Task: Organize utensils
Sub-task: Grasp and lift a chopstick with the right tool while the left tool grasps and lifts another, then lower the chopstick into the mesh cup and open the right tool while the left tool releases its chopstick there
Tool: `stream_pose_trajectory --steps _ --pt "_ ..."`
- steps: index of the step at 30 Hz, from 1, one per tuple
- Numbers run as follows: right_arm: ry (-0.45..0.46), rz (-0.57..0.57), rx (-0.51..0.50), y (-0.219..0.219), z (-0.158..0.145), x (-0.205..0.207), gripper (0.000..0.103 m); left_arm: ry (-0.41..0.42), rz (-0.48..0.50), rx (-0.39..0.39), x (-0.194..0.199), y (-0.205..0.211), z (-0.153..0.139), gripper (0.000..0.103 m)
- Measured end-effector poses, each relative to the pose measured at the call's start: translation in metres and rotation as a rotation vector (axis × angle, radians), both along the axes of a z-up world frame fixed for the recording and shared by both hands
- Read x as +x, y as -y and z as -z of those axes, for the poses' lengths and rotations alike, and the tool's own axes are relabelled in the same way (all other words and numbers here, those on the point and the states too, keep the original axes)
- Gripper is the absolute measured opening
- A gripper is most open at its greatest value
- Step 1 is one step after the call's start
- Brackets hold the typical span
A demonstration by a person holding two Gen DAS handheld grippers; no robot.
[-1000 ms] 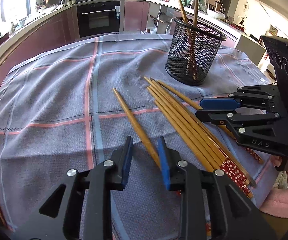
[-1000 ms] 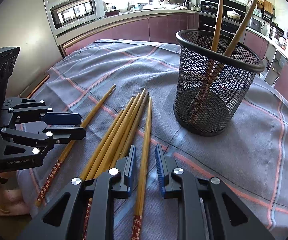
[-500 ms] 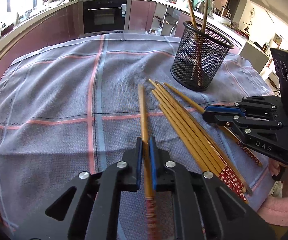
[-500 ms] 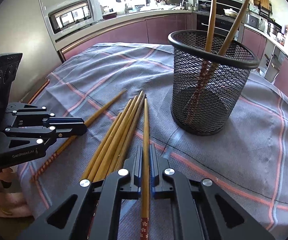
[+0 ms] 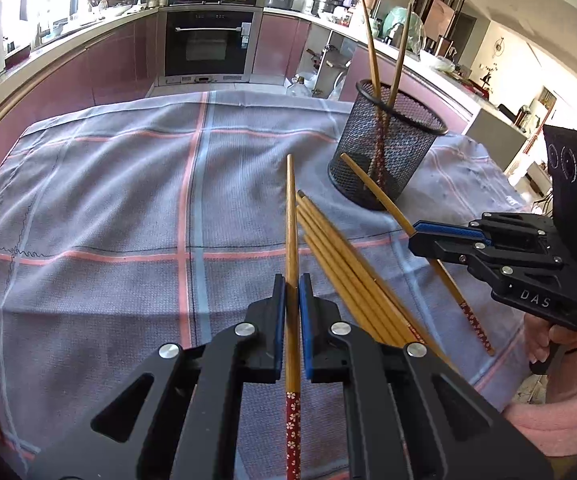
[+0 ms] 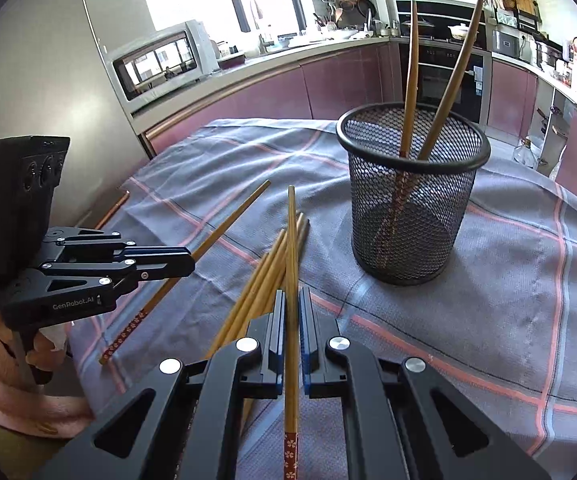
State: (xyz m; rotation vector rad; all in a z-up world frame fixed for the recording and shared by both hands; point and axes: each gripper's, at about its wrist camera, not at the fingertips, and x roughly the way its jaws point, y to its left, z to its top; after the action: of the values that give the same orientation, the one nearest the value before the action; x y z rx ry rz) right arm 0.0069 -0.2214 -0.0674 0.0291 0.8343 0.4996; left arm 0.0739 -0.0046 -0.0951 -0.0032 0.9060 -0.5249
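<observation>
1. The left hand-held gripper is closed on one chopstick, lifted clear of the cloth covering the table.
2. The right hand-held gripper is clamped on another chopstick, pointing forward.
3. A bundle of chopsticks lies on the cloth between them.
4. The mesh cup stands upright beyond the bundle, with two chopsticks inside.
</observation>
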Motion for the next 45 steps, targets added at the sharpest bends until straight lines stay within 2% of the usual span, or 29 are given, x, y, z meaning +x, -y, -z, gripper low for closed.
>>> stream_pose_trajectory --steps 10,17,26,39,45 --pt "0.096 0.014 0.081 0.015 -0.034 -0.010 0.005 0.059 0.043 -0.123 -0.011 -0.011 -0.039 0.008" --pt "0.172 0.032 0.127 0.029 -0.059 -0.014 0.005 0.132 0.073 -0.210 -0.018 -0.014 -0.075 0.008" --pt "0.259 0.048 0.134 0.039 -0.087 -0.011 0.005 0.204 0.086 -0.282 -0.015 -0.011 -0.115 0.008" --pt "0.377 0.094 0.117 0.062 -0.135 -0.001 0.005 0.290 0.110 -0.331 0.017 0.011 -0.170 0.008" --pt "0.411 0.145 0.121 0.078 -0.152 0.014 0.005 0.320 0.099 -0.310 0.038 0.026 -0.190 0.008"
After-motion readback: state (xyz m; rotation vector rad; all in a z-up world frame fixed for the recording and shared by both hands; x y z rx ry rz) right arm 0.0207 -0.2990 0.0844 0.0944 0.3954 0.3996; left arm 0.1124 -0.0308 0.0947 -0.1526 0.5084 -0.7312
